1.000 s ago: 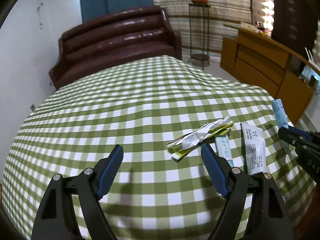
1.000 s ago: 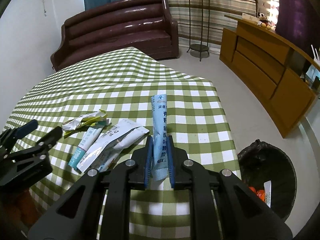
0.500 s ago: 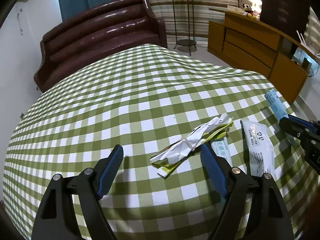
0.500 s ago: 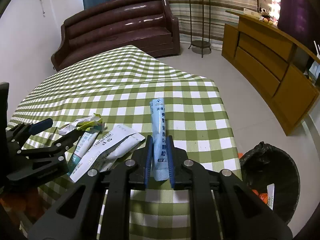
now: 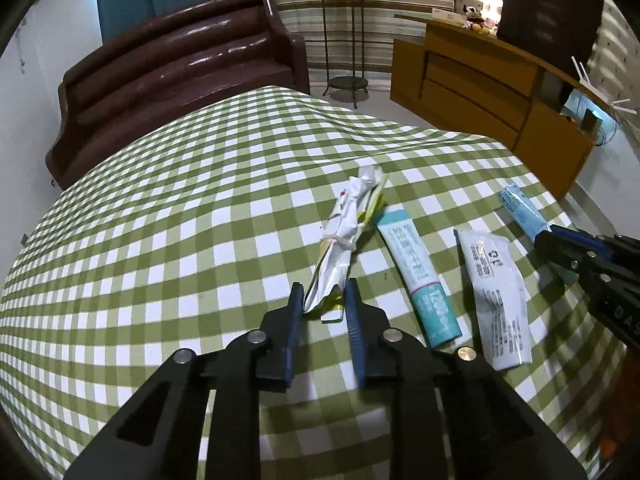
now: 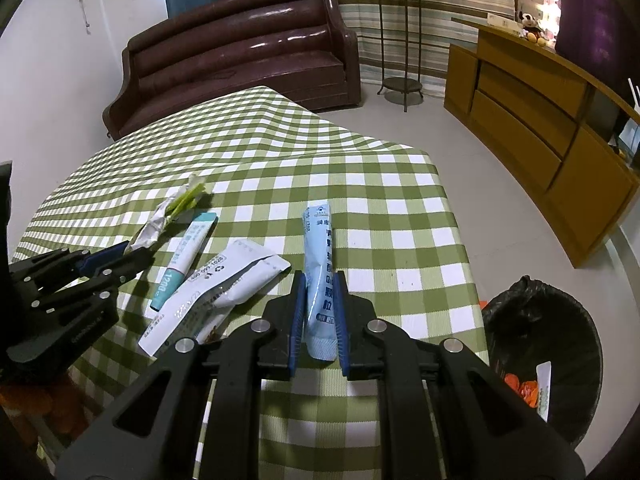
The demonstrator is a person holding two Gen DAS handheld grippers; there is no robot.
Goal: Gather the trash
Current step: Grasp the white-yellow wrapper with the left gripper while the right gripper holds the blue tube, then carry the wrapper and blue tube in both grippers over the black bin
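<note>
1. Green-checked cloth is covering the surface (image 6: 380,208), with a lined bin (image 6: 540,364) standing on the floor at its right, presumably to take the trash.
2. Left hand-held gripper (image 5: 322,300) is closing its jaws on the near end of a crumpled wrapper (image 5: 348,232), probably for lifting.
3. Right hand-held gripper (image 6: 319,308) is clamping a blue sachet (image 6: 318,256) that is lying on the cloth.
4. Four pieces are showing: wrapper, sachet, one tube (image 5: 420,272), one white pouch (image 5: 496,292).

crumpled wrapper (image 5: 344,236), teal tube (image 5: 420,276), blue sachet (image 6: 320,268)
</note>
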